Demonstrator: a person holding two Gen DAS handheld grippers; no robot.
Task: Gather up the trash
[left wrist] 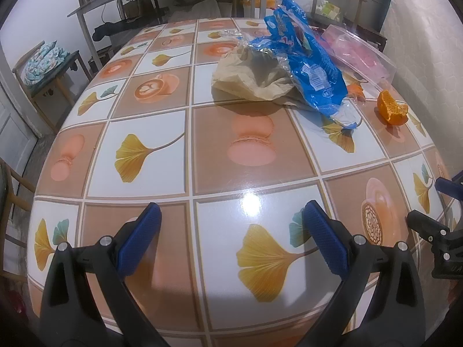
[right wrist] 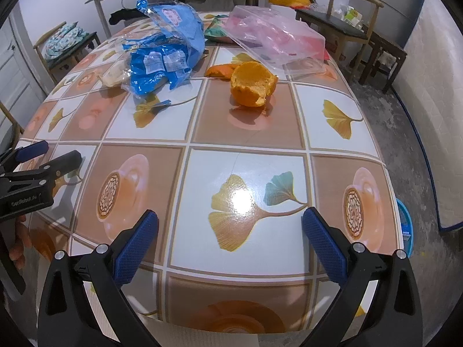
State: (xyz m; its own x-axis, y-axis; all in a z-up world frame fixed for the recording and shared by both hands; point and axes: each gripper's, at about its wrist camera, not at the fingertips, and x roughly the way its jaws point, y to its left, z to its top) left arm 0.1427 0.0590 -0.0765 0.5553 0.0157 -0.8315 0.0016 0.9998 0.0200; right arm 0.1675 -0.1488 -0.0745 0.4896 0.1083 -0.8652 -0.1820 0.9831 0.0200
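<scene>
Trash sits bunched at the far side of the table (right wrist: 246,170), blue wrapper (left wrist: 306,66) over brown paper bag (left wrist: 249,78) with orange peel (right wrist: 253,84) beside, while left gripper (left wrist: 231,225) and right gripper (right wrist: 230,228) hover spread and empty, seemingly poised to reach.

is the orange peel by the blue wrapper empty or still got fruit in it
Empty: the orange peel sits as a hollow cup, its pithy inside bare.

1. the left gripper (left wrist: 231,243) has two black plastic arms with triangular cut-outs and silver round screws.
2. its fingers (left wrist: 140,238) carry blue pads with a fine grid texture.
3. the right gripper (right wrist: 230,241) has the same build.
4. white lettering marks the left gripper's black body in the right wrist view.
</scene>
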